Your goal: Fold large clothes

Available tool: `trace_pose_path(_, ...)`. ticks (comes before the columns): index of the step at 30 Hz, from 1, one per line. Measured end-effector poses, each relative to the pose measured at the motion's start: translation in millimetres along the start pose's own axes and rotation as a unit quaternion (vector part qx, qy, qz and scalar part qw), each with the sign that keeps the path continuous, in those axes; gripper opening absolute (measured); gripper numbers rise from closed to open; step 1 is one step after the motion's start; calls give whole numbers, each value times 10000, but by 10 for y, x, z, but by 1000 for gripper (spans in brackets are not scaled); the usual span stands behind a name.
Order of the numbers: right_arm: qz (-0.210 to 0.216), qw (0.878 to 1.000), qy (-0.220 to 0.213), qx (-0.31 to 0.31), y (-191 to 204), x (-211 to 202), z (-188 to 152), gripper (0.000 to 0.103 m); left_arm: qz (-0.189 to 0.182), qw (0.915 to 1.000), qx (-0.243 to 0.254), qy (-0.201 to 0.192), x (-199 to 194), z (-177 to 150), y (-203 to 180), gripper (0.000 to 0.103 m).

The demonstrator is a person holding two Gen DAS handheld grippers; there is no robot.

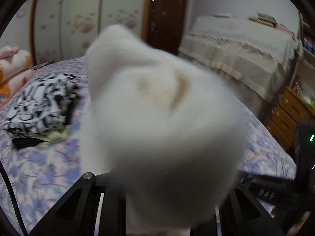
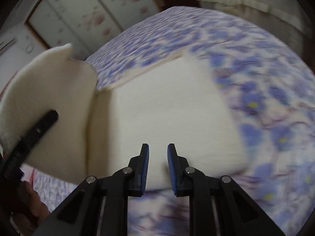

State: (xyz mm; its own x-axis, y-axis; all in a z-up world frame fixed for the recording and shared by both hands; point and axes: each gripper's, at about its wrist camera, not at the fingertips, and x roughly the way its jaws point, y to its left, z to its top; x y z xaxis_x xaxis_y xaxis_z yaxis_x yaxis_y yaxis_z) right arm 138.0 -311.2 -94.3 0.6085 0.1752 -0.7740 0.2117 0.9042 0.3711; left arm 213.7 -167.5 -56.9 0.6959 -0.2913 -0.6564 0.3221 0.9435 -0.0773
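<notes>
A cream-white garment (image 2: 167, 118) lies partly folded on the purple floral bed sheet (image 2: 265, 118). My left gripper is shut on one end of it; in the left wrist view the bunched white cloth (image 1: 157, 118) fills the middle and hides the fingertips. In the right wrist view the left gripper (image 2: 33, 131) holds a lifted flap (image 2: 49, 98) at the left. My right gripper (image 2: 158, 153) is open and empty, its blue-padded fingers (image 2: 145, 165) just above the garment's near edge.
A folded black-and-white patterned garment (image 1: 39, 102) lies on the bed at the left, pillows (image 1: 11, 68) behind it. A second bed with a beige cover (image 1: 246, 55), a wooden door (image 1: 165, 15), a wardrobe (image 1: 78, 19) and wooden drawers (image 1: 287, 116) stand beyond.
</notes>
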Motion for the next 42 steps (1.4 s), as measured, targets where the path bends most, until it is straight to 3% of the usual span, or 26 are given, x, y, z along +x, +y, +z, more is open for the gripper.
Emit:
trace_pose_path(2, -252, 9996, -15, 90, -239, -77, 26, 19, -32, 9987, 416, 282, 245, -107, -290, 21)
trace_pose_path(3, -313, 9994, -1, 165, -352, -96, 29, 19, -3, 9958, 677, 614, 467, -205, -456, 22)
trace_pose_path(5, -446, 9986, 61, 288, -525, -115, 12, 19, 274, 9885, 966, 1132, 782, -371, -639, 25)
trace_pose_path(6, -475, 9983, 102, 322, -588, -117, -2, 19, 425, 9872, 1100, 1078, 816, -413, -696, 27)
trace_pose_path(7, -493, 9981, 148, 346, -640, -120, -17, 19, 472, 9870, 1201, 959, 788, -422, -736, 37)
trace_pose_path(8, -500, 9980, 185, 350, -678, -128, -35, 19, 336, 9876, 1204, 945, 760, -408, -756, 54)
trace_pose_path(10, -491, 9981, 203, 313, -696, -177, -60, 19, -93, 9881, 1072, 1102, 691, -355, -701, 66)
trace_pose_path(13, -484, 9985, 200, 175, -641, -232, -47, 19, -477, 9862, 961, 1262, 463, -288, -637, 68)
trace_pose_path(16, -263, 9996, 118, 10, -503, -318, 21, 20, -744, 9885, 607, 1164, 60, -229, -460, 69)
trace_pose_path(18, 5, 9999, 133, -80, -401, -369, 81, 29, -820, 9918, 226, 957, -216, -216, -263, 78)
trace_pose_path(20, 331, 9993, 140, -139, -258, -404, 141, 39, -709, 9949, -162, 691, -409, -200, -42, 83)
trace_pose_path(23, 640, 9976, 136, -242, -32, -417, 232, 43, -344, 9964, -582, 510, -528, -202, 359, 86)
trace_pose_path(25, 816, 9955, 338, -331, 128, -303, 305, 43, 237, 9950, -651, 726, -462, -242, 566, 86)
trace_pose_path(27, 926, 9926, 692, -373, 242, -100, 335, 43, 459, 9906, -786, 1025, -317, -316, 741, 86)
trace_pose_path(31, 374, 9893, 1303, -544, 394, 358, 323, 43, 338, 9849, -1007, 1369, -68, -483, 896, 86)
trace_pose_path(32, 301, 9882, 1392, -560, 396, 475, 314, 39, 352, 9840, -984, 1440, 3, -515, 895, 86)
trace_pose_path(33, 394, 9877, 1405, -565, 396, 557, 316, 20, 370, 9827, -972, 1531, 100, -533, 889, 86)
trace_pose_path(34, 471, 9873, 1411, -561, 388, 591, 331, 17, 333, 9824, -969, 1560, 176, -532, 882, 86)
trace_pose_path(36, 564, 9898, 1165, -594, 387, 492, 387, 14, 241, 9830, -964, 1543, 216, -498, 845, 85)
trace_pose_path(39, 842, 9905, 143, -1077, 477, -65, 519, 14, -39, 9881, -949, 1213, 142, -386, 746, 85)
trace_pose_path(42, 603, 9915, -101, -1152, 337, -182, 508, 14, -146, 9901, -794, 1145, 159, -334, 588, 85)
